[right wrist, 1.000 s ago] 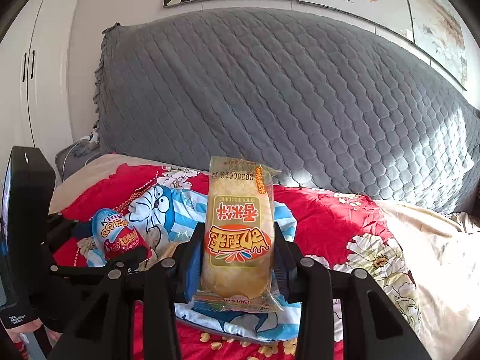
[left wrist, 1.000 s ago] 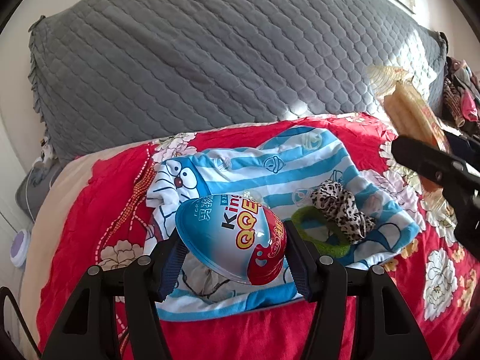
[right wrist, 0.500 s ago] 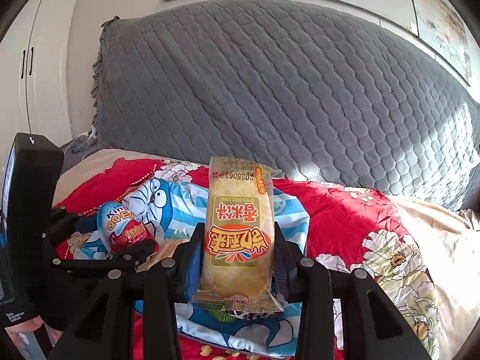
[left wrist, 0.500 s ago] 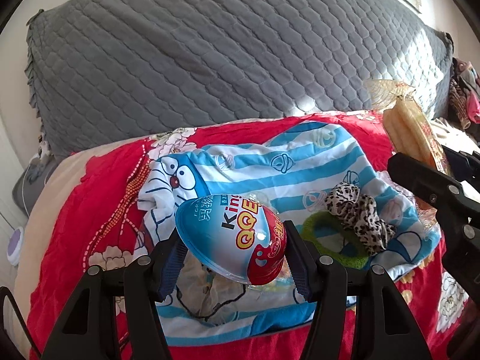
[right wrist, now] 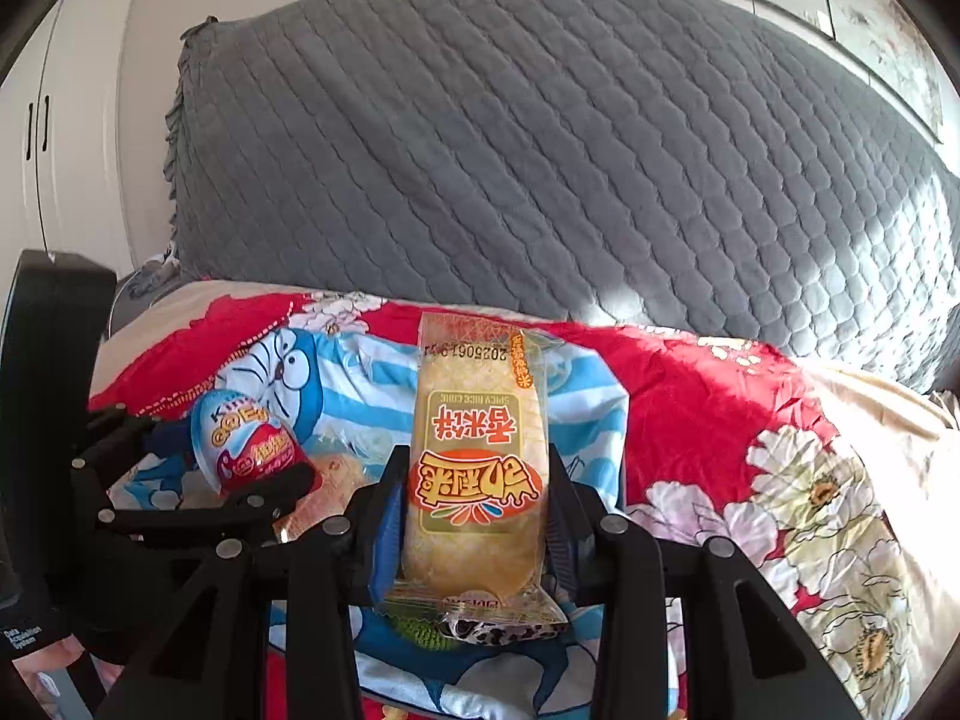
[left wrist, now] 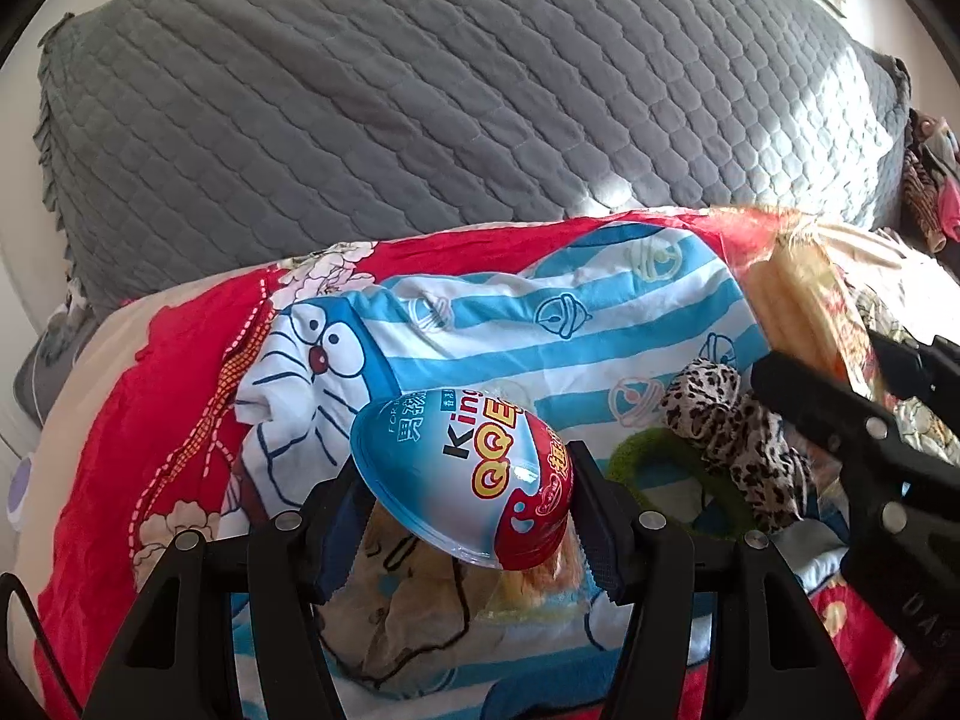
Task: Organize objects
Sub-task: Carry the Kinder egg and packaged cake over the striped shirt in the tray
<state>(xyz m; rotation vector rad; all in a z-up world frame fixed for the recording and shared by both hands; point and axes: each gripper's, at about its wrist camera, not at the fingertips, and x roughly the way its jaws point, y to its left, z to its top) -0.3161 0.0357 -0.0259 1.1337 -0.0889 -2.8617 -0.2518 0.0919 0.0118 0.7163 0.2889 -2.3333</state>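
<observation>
My left gripper [left wrist: 465, 516] is shut on a blue, white and red egg-shaped Kinder pack [left wrist: 462, 474], held just above a blue-striped Doraemon cloth [left wrist: 540, 324] on the bed. The egg pack [right wrist: 246, 441] and the left gripper [right wrist: 210, 498] also show at the left of the right wrist view. My right gripper [right wrist: 474, 528] is shut on a yellow rice cake packet [right wrist: 477, 468], standing upright between its pads; that packet [left wrist: 804, 312] appears at the right of the left wrist view. On the cloth lie a leopard-print scrunchie [left wrist: 732, 426], a green hair tie [left wrist: 666, 468] and a clear snack wrapper [left wrist: 420, 600].
A red floral quilt [right wrist: 720, 420] covers the bed under the cloth. A grey quilted headboard [left wrist: 450, 90] rises behind it. White cupboard doors [right wrist: 36, 150] stand at the far left, and a heap of clothes [left wrist: 930, 192] lies at the far right.
Both grippers have sunk toward the Doraemon cloth with their loads still held. The scrunchie and green hair tie now sit closer to the left gripper, and the right gripper crowds in from the right.
</observation>
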